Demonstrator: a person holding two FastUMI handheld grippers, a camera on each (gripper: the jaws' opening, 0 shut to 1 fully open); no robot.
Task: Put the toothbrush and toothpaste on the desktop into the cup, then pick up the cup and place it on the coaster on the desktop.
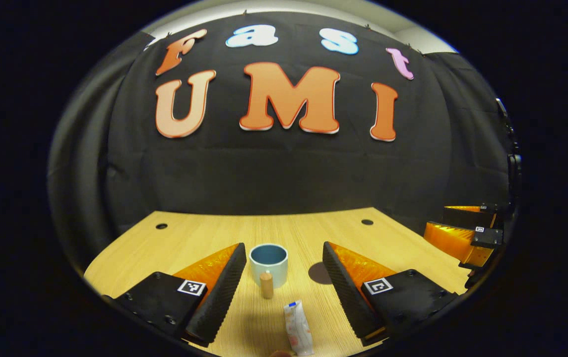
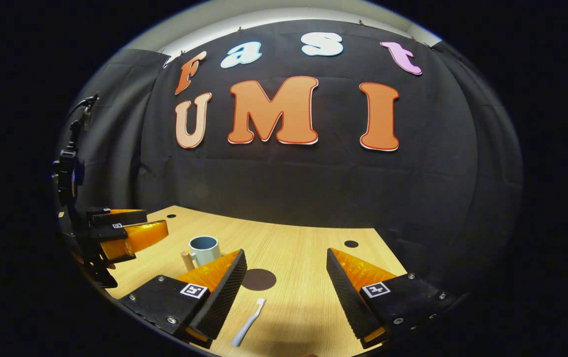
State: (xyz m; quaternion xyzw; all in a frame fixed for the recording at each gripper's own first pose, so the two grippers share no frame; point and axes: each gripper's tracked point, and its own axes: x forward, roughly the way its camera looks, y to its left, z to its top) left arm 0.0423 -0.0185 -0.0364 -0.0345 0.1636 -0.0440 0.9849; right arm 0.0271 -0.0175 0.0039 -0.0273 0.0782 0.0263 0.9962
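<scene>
A pale blue cup (image 1: pixel 269 264) with a wooden handle (image 1: pixel 266 284) stands upright on the wooden desk, ahead of my open left gripper (image 1: pixel 284 292). A white toothpaste tube (image 1: pixel 297 335) lies flat between that gripper's fingers, nearer than the cup, untouched. A dark round coaster (image 1: pixel 319 273) lies just right of the cup. In the right gripper view, a white toothbrush (image 2: pixel 248 322) lies on the desk between the fingers of my open right gripper (image 2: pixel 286 297), close to its left finger. Beyond it lies the coaster (image 2: pixel 259 279), and the cup (image 2: pixel 204 249) stands farther left.
The desk (image 1: pixel 204 238) ends at the black cloth wall and has two small round holes (image 1: pixel 161 226) near its back edge. The right gripper (image 1: pixel 467 235) shows at the far right of the left gripper view; the left gripper (image 2: pixel 120 233) shows at the left of the right gripper view.
</scene>
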